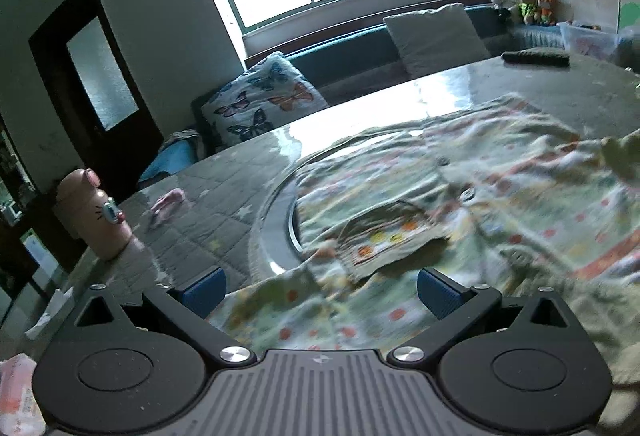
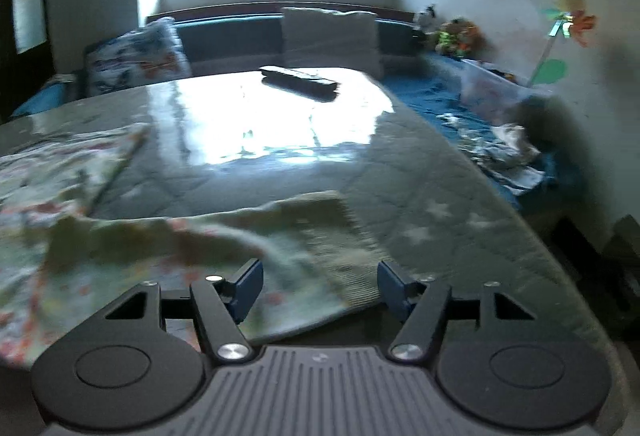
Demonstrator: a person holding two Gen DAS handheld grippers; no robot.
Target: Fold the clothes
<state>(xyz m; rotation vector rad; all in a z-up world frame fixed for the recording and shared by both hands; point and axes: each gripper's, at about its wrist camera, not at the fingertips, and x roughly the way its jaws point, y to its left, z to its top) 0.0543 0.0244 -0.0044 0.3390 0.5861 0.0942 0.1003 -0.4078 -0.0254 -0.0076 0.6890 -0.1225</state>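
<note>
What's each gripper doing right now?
Left gripper: open, over the patterned garment, gripping nothing.
Right gripper: open, garment's ribbed cuff between the jaws, not pinched.

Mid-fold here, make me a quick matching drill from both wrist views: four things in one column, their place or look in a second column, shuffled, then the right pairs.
Things:
1. pink bottle
2. butterfly pillow
3. dark folded cloth
4. patterned garment

Place or look:
A. spread out on the table, just ahead of both grippers
B. leaning on the bench under the window
C. standing at the table's left edge
D. lying at the far end of the table

Pairs: 1-C, 2-B, 3-D, 4-A
</note>
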